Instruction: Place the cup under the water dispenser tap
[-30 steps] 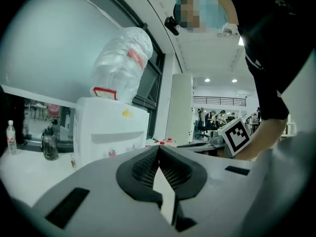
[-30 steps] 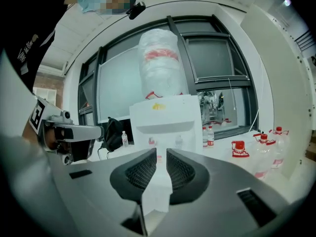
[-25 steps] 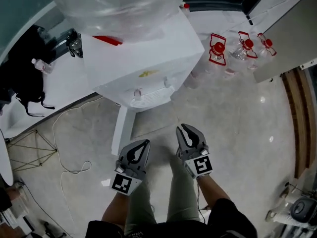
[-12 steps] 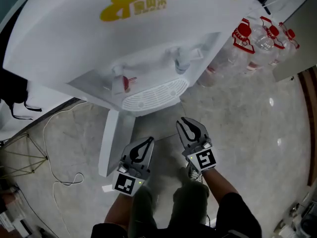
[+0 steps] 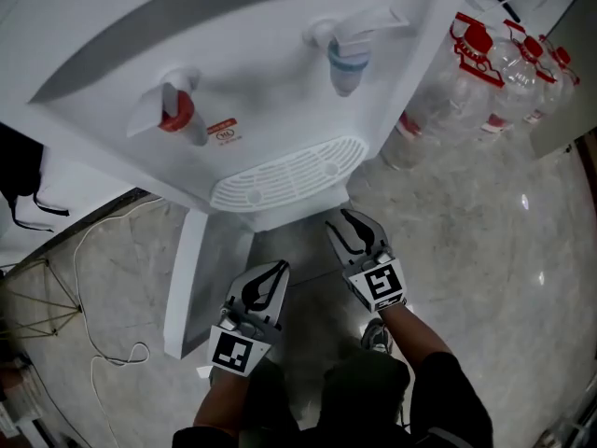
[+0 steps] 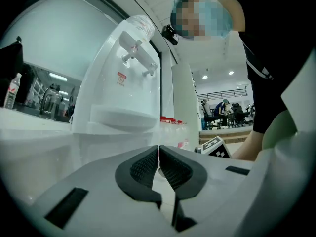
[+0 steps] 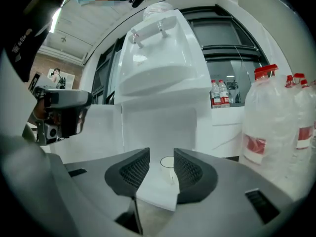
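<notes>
A white water dispenser point(image 5: 233, 82) fills the top of the head view, with a red tap point(image 5: 177, 115), a blue tap point(image 5: 347, 54) and a slotted drip tray point(image 5: 284, 183) below them. A small white cup point(image 7: 168, 165) stands upright in the dispenser's white lower recess; only the right gripper view shows it. My right gripper point(image 5: 353, 227) points at that recess. Its jaws have just been opening and stand open point(image 7: 161, 153), with the cup farther ahead in line with the gap, untouched. My left gripper point(image 5: 270, 273) hangs beside it, shut and empty point(image 6: 158, 149).
Large water bottles with red caps point(image 5: 485, 73) stand on the floor right of the dispenser, close to my right gripper's side point(image 7: 276, 127). A white cable point(image 5: 103, 343) loops over the pale floor at the left. The person's legs are below the grippers.
The view and both grippers have sunk along the dispenser's front; its taps and drip tray have come into sight. The right jaws now stand a little apart.
</notes>
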The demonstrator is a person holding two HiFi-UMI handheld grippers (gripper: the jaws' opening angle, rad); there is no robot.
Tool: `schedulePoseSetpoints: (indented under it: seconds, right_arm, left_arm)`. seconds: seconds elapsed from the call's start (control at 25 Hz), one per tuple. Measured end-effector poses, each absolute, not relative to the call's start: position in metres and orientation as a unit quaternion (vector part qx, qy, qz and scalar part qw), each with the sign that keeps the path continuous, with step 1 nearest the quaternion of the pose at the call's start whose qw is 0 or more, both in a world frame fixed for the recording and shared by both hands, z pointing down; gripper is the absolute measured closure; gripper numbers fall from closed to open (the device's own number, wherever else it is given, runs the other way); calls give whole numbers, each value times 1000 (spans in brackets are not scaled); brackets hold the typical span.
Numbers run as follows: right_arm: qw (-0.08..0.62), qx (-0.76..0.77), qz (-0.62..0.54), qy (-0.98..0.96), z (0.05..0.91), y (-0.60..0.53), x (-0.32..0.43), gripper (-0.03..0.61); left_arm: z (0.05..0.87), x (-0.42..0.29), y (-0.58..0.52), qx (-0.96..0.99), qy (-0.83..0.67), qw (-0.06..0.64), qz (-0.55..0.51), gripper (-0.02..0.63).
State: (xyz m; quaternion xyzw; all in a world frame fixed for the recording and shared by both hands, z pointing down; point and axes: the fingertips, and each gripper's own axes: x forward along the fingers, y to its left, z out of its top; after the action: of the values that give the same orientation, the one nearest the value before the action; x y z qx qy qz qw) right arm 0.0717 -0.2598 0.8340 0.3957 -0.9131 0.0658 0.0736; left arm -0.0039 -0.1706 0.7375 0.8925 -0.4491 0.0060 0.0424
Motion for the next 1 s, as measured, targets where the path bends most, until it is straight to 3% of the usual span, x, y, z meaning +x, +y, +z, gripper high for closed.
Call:
schedulePoseSetpoints:
  seconds: [0.48, 1.0]
  right_arm:
    - [129, 386, 61, -911, 906, -308, 43, 403]
    - [182, 402, 76, -894, 976, -356, 8, 402]
  left_arm:
    - [747, -8, -157, 902, -430, 45, 11, 592]
    - [744, -38, -158, 888, -458, 47, 0, 592]
